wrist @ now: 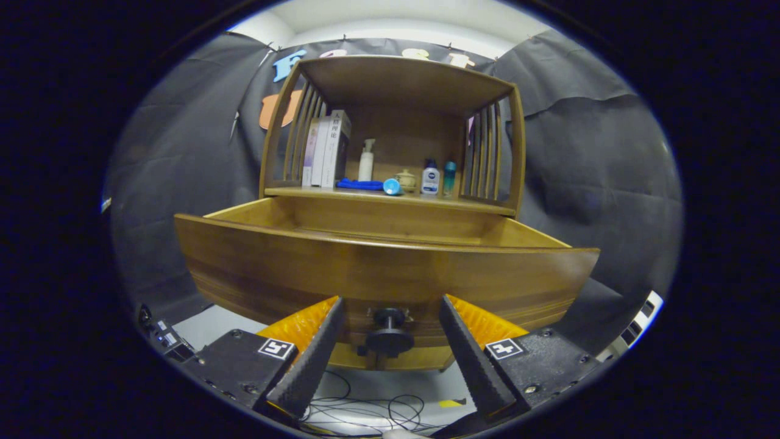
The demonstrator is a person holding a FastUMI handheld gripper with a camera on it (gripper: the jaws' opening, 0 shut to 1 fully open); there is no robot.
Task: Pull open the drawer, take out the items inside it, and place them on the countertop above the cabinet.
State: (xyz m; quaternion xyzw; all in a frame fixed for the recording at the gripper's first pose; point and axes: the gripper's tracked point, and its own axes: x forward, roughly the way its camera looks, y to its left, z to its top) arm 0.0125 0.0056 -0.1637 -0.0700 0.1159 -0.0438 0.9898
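Drawer (390, 268) pulled open, contents hidden, hand-held gripper (390, 317) spread beside knob (389, 334)

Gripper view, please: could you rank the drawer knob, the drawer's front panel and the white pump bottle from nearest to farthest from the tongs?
1. Drawer knob: between the open tongs, untouched.
2. Front panel: just behind the knob.
3. Pump bottle: far back on the countertop, beyond the pulled-out drawer.
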